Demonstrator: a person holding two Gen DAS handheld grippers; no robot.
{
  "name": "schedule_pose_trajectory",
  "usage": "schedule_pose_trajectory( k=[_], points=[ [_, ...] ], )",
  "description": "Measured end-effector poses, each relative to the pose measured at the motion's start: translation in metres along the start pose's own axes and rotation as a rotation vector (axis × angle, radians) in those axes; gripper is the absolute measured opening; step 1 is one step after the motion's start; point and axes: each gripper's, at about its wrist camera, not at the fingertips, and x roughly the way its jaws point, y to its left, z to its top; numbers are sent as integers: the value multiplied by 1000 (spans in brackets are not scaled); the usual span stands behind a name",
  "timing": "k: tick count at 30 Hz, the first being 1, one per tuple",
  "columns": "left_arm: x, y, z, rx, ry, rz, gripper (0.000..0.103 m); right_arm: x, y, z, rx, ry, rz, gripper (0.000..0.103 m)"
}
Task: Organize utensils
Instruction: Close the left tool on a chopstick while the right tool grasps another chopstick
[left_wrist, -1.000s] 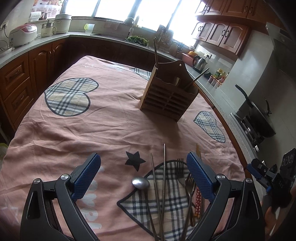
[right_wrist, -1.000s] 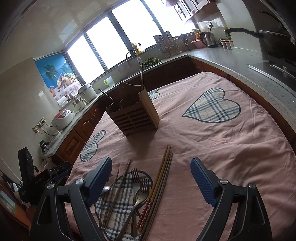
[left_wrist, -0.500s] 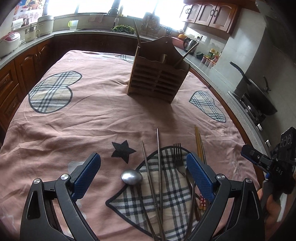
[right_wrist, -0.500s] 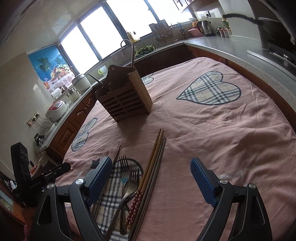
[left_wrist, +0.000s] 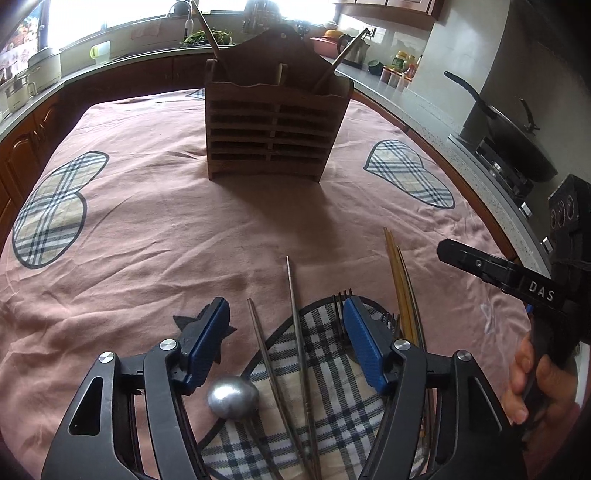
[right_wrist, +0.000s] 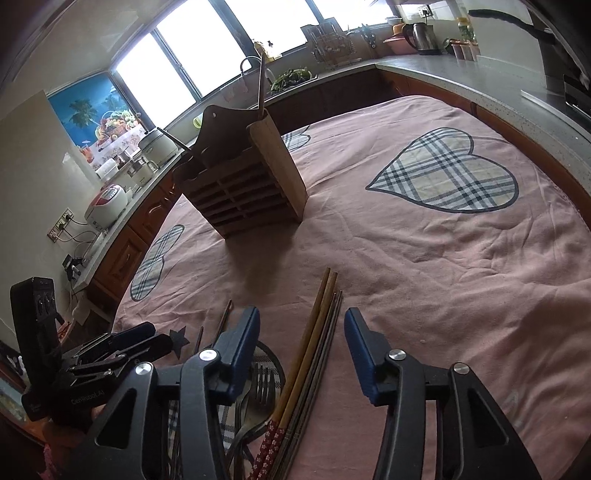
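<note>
A wooden utensil holder (left_wrist: 275, 122) (right_wrist: 240, 181) stands upright mid-table, with a few sticks poking out of it. Utensils lie near me on a plaid heart patch. My left gripper (left_wrist: 284, 310) hovers over two metal chopsticks (left_wrist: 293, 295); its jaws are closing and touch nothing. A spoon bowl (left_wrist: 232, 397) lies by its left finger, and forks (left_wrist: 341, 297) peek out behind its right finger. My right gripper (right_wrist: 301, 321) straddles the wooden chopsticks (right_wrist: 314, 325) (left_wrist: 397, 280) and grey metal ones (right_wrist: 330, 332). Its jaws are closing too, with the pads clear of the sticks. A fork (right_wrist: 262, 384) lies to their left.
A pink cloth (left_wrist: 147, 240) with plaid hearts covers the table. Kitchen counters ring it. A wok (left_wrist: 509, 147) sits on the stove at the right, a rice cooker (right_wrist: 109, 197) at the left. A person's hand (left_wrist: 535, 384) holds the right gripper's handle.
Both grippers have come forward and down over the utensils, and the holder looks nearer. The jaws of both have narrowed a good deal.
</note>
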Motion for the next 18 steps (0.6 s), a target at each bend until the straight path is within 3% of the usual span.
schedule_pose_trajectory(
  k=[5,13,18],
  points=[
    [23,3,6,-12,55,-20,51,30,-1,13,0,49,-3,28],
    [46,5,15,-7,100,-46,44,68,-1,24,-16,143,-30,24],
    [58,3,17,25,123,-49,40,80,-9,23,-7,170,-70,12]
  ],
)
